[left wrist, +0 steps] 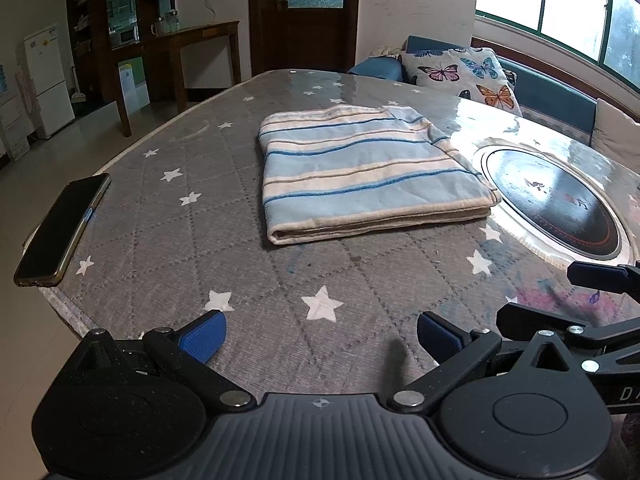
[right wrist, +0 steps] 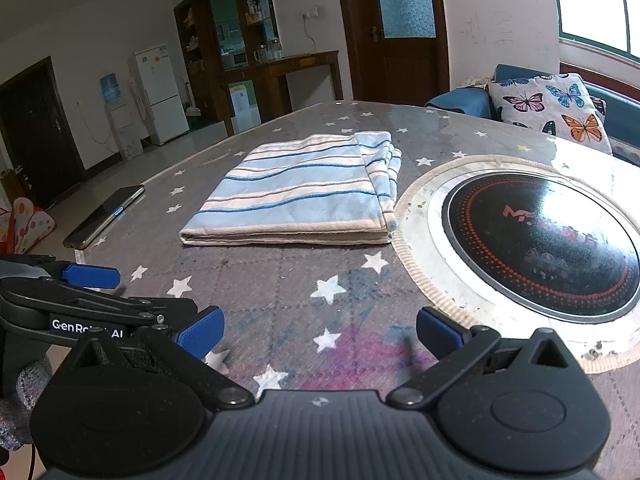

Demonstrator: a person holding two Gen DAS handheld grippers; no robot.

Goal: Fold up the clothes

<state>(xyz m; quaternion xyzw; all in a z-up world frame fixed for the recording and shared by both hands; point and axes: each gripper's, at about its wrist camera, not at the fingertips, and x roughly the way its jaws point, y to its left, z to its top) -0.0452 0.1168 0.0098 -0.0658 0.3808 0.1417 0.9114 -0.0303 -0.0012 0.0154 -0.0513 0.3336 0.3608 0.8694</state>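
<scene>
1. My left gripper (left wrist: 322, 334) hangs low over the near edge of the grey star-printed quilted surface (left wrist: 168, 216), its blue-padded jaws spread wide and holding nothing.
2. My right gripper (right wrist: 320, 334) sits just beside it, jaws likewise spread and empty.
3. The blue-and-cream striped cloth (left wrist: 366, 172) lies folded into a flat rectangle ahead of both grippers, apart from them.
4. A round black induction hob (right wrist: 544, 240) sits just right of the cloth.
5. A black smartphone (left wrist: 60, 228) rests at the surface's left edge.

Daylight from window (left wrist: 568, 4); glare on table (left wrist: 472, 120); fisheye-bent edges.
</scene>
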